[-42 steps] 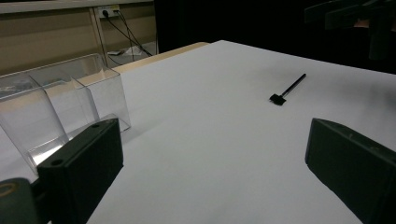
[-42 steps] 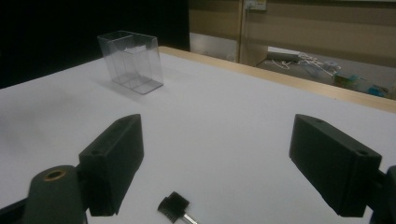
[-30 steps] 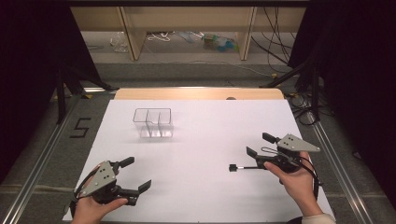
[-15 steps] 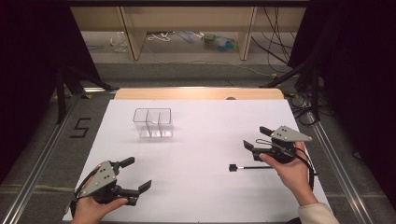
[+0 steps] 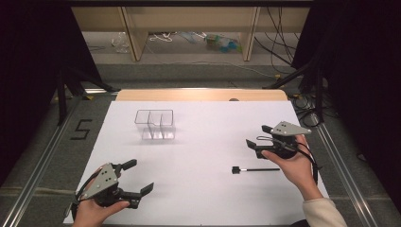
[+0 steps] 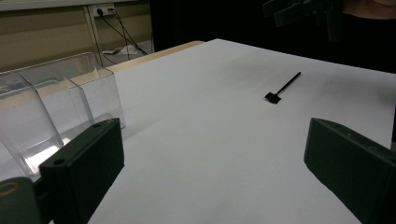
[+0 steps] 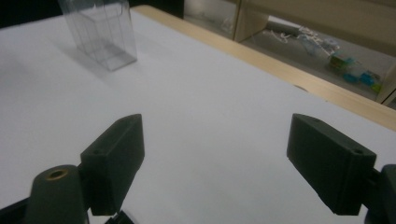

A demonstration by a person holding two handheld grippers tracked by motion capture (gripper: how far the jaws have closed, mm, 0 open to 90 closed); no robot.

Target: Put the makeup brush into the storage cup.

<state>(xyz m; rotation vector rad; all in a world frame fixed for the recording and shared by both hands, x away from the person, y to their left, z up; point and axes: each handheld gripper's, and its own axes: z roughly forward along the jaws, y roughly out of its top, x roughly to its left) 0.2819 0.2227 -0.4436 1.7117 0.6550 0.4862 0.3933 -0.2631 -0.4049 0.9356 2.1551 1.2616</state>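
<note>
Claws sit at opposite ends of the white desk (image 5: 203, 142) in the high view: the left claw (image 5: 136, 177) spread near the front edge, the right claw (image 5: 257, 136) spread above a small black brush (image 5: 250, 169), not touching it. A clear box (image 5: 155, 124) stands farther back.

From the left gripper view, the brush (image 6: 282, 88) lies flat, well ahead between the spread jaws.

From the right gripper view, bare desk (image 7: 210, 121) lies between the wide-apart jaws.
</note>
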